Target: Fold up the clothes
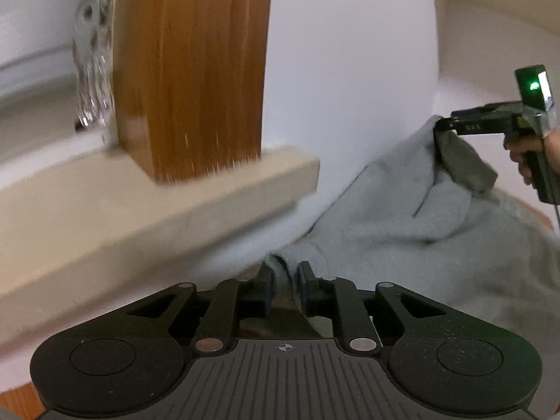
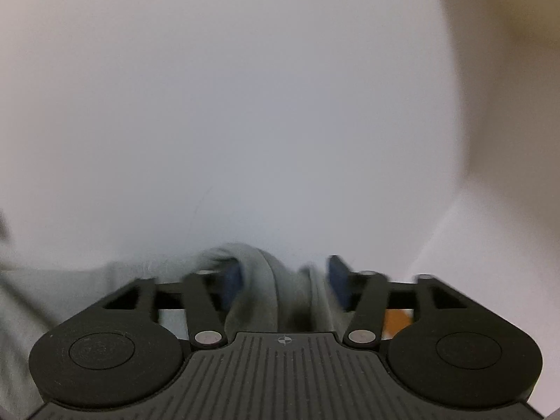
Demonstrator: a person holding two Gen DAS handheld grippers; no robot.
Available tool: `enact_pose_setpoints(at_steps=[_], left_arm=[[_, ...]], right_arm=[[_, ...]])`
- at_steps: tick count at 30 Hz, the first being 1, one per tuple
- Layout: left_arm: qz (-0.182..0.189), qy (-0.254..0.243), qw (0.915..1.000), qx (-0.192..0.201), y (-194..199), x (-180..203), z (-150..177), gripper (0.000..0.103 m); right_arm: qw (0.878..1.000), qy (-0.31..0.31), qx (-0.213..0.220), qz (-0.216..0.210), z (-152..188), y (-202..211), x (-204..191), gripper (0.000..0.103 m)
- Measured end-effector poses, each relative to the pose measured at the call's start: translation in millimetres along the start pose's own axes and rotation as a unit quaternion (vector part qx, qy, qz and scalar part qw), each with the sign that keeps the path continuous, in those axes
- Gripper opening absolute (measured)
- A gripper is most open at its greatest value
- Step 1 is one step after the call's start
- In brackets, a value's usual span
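The left gripper (image 1: 285,281) is pinched onto a thin fold of a grey sweatshirt (image 1: 402,217); its 2 blue-padded fingers (image 1: 267,280) stand close together with the cloth squeezed between them. From that fold the garment stretches up and to the right, lifted off the surface, to the right gripper (image 1: 441,124), which in the left wrist view bites a darker edge of the fabric; a hand (image 1: 525,154) grips its handle, and a green light (image 1: 533,86) glows on top of the device. In the right wrist view the right gripper (image 2: 285,280) has a thick bunch of the same grey sweatshirt (image 2: 259,287) between its blue pads (image 2: 232,280); the fingers sit fairly wide apart around the bunch, and motion blur makes it hard to say how firmly they press, though the cloth appears held. Behind the garment rises a pale wall (image 1: 350,70); to the left stand a wooden post (image 1: 192,70) and a beige ledge (image 1: 140,217), both blurred. A strip of orange-brown surface (image 1: 21,402) shows at the lower left corner.
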State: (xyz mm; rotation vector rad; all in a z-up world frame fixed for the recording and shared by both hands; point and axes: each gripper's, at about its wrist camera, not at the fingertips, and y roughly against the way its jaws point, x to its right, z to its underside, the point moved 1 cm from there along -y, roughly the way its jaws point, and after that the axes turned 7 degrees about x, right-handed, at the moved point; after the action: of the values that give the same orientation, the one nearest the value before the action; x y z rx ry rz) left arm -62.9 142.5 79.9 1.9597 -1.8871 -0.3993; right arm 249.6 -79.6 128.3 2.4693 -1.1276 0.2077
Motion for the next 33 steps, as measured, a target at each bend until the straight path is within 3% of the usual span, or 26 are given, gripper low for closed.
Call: enact_pose_setpoints(at_steps=[3, 5, 7, 16, 18, 21, 23, 25, 33], left_arm=[[0.007, 0.001, 0.9998, -0.016, -6.2, 4.2, 6.3, 0.030], [0.013, 0.000, 0.9998, -0.014, -6.4, 6.7, 7.7, 0.040], [0.018, 0.003, 0.9998, -0.009, -1.9, 6.5, 7.5, 0.043], [0.041, 0.015, 0.9991, -0.001, 13.6, 2.9, 20.5, 0.071], [0.047, 0.005, 0.9989, -0.003, 14.2, 7.5, 24.6, 0.071], [0.059, -0.015, 0.9981, -0.003, 17.5, 15.3, 31.6, 0.073], [0.067, -0.025, 0.9975, 0.003, 23.1, 19.2, 37.3, 0.081], [0.072, -0.040, 0.9966, 0.002, 26.3, 23.7, 41.0, 0.081], [0.088, -0.057, 0.9945, -0.007, 20.0, 29.0, 46.9, 0.081]], right_arm=[[1.000, 0.011, -0.019, -0.011, 18.5, 14.5, 2.7, 0.069], [1.000, 0.013, -0.018, -0.013, 28.9, 29.9, 5.8, 0.073], [1.000, 0.009, -0.017, -0.018, 40.6, 47.1, 10.1, 0.079], [0.996, -0.058, -0.033, -0.055, 91.4, 126.8, -2.4, 0.080], [0.995, -0.061, -0.036, -0.064, 95.5, 142.2, -16.4, 0.077], [0.994, -0.066, -0.040, -0.079, 101.6, 165.4, -37.5, 0.057], [0.993, -0.070, -0.043, -0.088, 105.6, 180.8, -51.6, 0.043], [0.992, -0.070, -0.045, -0.097, 108.6, 189.7, -66.3, 0.036], [0.983, -0.117, -0.054, -0.128, 115.7, 231.5, -114.2, 0.035]])
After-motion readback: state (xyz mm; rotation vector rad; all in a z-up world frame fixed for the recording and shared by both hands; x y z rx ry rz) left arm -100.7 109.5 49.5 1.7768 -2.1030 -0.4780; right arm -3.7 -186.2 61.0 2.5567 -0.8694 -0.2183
